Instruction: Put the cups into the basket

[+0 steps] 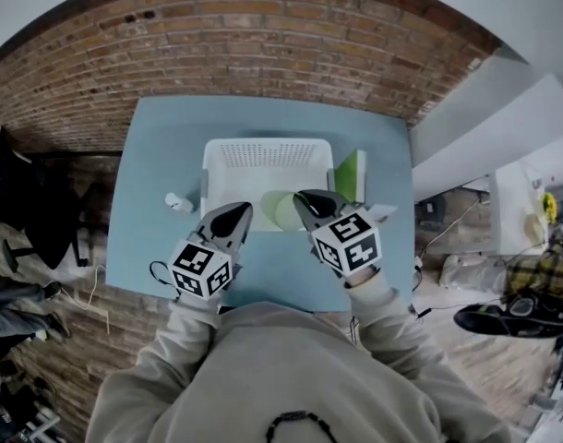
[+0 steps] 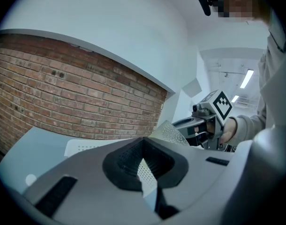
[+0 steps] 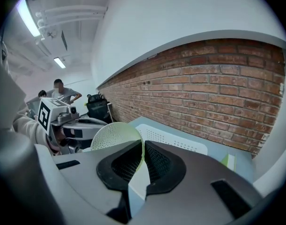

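Right gripper point(image 3: 142, 163): jaws pinch the wall of the pale green dotted plastic cup point(image 3: 116, 135).
Left gripper point(image 2: 143, 161): jaws pinch a thin white dotted piece point(image 2: 146, 176); cup or basket, I cannot tell.
Cup: by the near edge of the white plastic basket with holes point(image 1: 268, 153).
Basket: on the light blue table point(image 1: 152, 155).

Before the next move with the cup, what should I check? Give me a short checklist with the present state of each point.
1. Right gripper shut on cup wall: ok.
2. Cup over basket: ok, it seems to be above the front part.
3. Basket inside free, where visible: ok.
4. Left gripper clear of basket: cannot tell; a white perforated strip shows between its nearly closed jaws.
5. Second cup in basket: not ok; it is beside the basket, at right.
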